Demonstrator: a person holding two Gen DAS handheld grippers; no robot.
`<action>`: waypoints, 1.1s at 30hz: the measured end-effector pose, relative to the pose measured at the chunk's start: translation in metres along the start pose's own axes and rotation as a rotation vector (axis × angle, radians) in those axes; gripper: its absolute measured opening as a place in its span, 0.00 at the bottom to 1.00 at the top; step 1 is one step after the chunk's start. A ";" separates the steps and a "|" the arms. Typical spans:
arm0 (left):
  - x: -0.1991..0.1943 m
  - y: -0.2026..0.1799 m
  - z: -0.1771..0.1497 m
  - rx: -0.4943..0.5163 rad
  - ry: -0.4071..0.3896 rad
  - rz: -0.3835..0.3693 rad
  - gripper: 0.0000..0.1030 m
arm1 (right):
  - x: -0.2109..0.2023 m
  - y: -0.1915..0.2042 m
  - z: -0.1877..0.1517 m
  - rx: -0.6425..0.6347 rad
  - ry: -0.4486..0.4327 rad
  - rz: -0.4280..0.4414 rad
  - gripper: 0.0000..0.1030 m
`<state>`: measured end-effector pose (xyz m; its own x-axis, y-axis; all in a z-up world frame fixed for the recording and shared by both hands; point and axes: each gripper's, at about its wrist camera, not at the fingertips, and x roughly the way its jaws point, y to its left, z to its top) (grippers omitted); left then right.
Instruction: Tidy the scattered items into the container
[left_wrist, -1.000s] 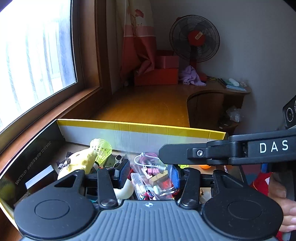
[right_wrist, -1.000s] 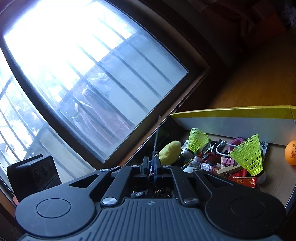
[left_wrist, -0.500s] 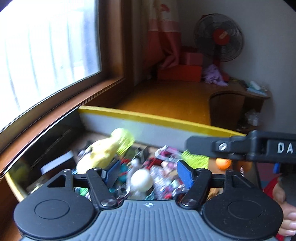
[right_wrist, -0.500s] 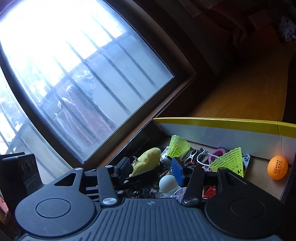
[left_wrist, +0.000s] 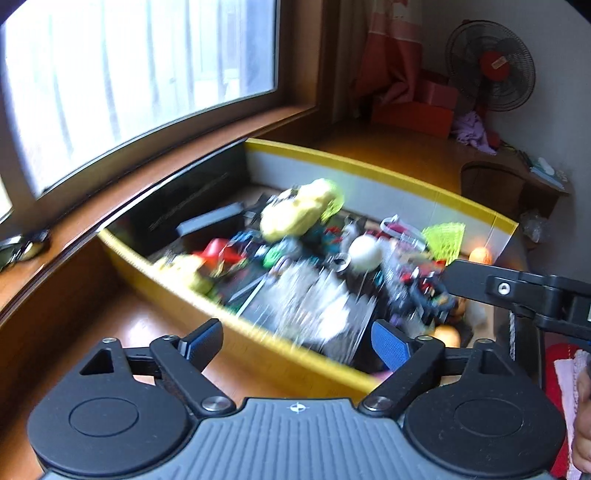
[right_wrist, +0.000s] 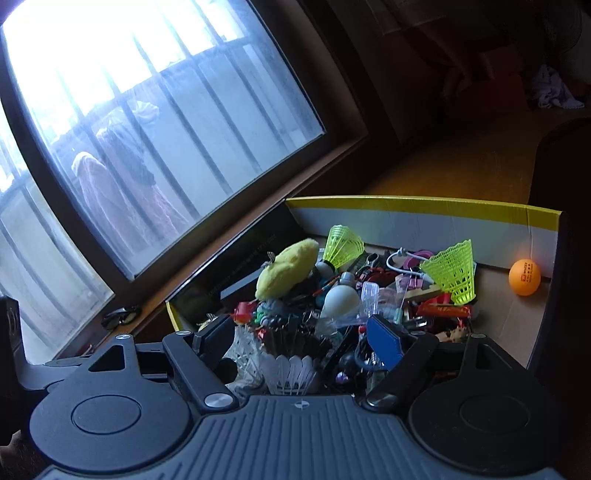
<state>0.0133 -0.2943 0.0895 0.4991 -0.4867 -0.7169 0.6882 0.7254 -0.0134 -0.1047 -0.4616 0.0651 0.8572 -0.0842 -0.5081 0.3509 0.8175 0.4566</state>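
A cardboard box with a yellow rim (left_wrist: 369, 170) holds a heap of small items, blurred in the left wrist view. Among them are a yellow plush toy (left_wrist: 299, 210), a white ball (left_wrist: 365, 251) and a neon shuttlecock (left_wrist: 443, 240). My left gripper (left_wrist: 297, 339) hangs over the box's near rim, jaws opening, nothing between them. In the right wrist view my right gripper (right_wrist: 301, 336) is over the heap, jaws opening and empty. Below it lie a white feather shuttlecock (right_wrist: 291, 373), the plush toy (right_wrist: 288, 271), two neon shuttlecocks (right_wrist: 343, 245) and an orange ball (right_wrist: 524, 277).
The box stands on a wooden surface below a large window (left_wrist: 129, 74). Sunglasses (right_wrist: 120, 317) lie on the sill. A fan (left_wrist: 491, 66) and red boxes (left_wrist: 413, 114) stand at the far end. A person's hand (left_wrist: 581, 424) shows at the right edge.
Both pairs of jaws have spread wide. The thin item pinched in the right gripper is gone from it. The left gripper has drawn back, so the box's near rim now shows.
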 end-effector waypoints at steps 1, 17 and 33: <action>-0.004 0.004 -0.006 -0.007 0.006 -0.001 0.88 | -0.004 0.006 -0.005 -0.005 0.003 -0.005 0.77; -0.031 0.045 -0.079 -0.018 0.086 0.093 0.92 | -0.021 0.089 -0.079 -0.119 0.153 -0.067 0.78; -0.034 0.061 -0.097 -0.053 0.129 0.108 0.95 | -0.004 0.093 -0.100 -0.065 0.266 -0.167 0.78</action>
<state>-0.0125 -0.1861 0.0454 0.4951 -0.3404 -0.7994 0.6038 0.7964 0.0348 -0.1135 -0.3285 0.0369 0.6579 -0.0755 -0.7493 0.4465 0.8404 0.3073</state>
